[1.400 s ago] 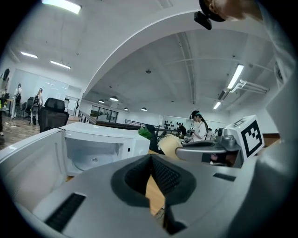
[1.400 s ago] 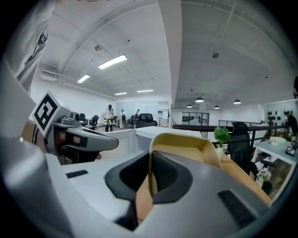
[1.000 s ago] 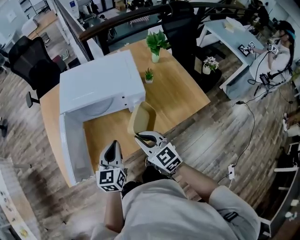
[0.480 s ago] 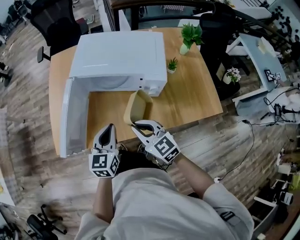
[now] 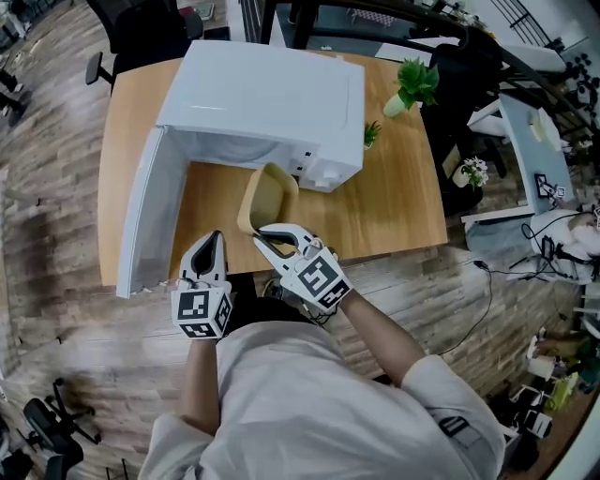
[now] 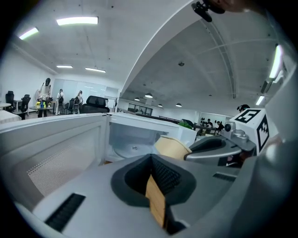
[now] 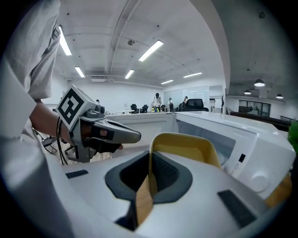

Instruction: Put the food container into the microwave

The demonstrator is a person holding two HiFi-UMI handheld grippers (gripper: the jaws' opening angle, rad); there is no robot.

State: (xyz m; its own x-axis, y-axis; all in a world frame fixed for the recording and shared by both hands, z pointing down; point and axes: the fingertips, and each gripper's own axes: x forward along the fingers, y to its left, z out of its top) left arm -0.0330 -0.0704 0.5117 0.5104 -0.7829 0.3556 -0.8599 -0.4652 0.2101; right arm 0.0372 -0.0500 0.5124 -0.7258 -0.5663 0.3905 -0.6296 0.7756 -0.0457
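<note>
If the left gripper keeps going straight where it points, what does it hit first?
Likely the microwave cavity, passing between its open door and the held container; depth is unclear.

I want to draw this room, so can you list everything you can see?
microwave: 1, white, on the table, its door swung open
container: 1, yellow, in front of the microwave's opening, off the table
table: 1, light wood, under the microwave
big plant: 1, green, table's far right corner
small plant: 1, green, beside the microwave
chair: 1, black, beyond the table
floor: wood planks, all around
left gripper: 1, white, shut and empty, near the door
right gripper: 1, white, shut on the container's rim
</note>
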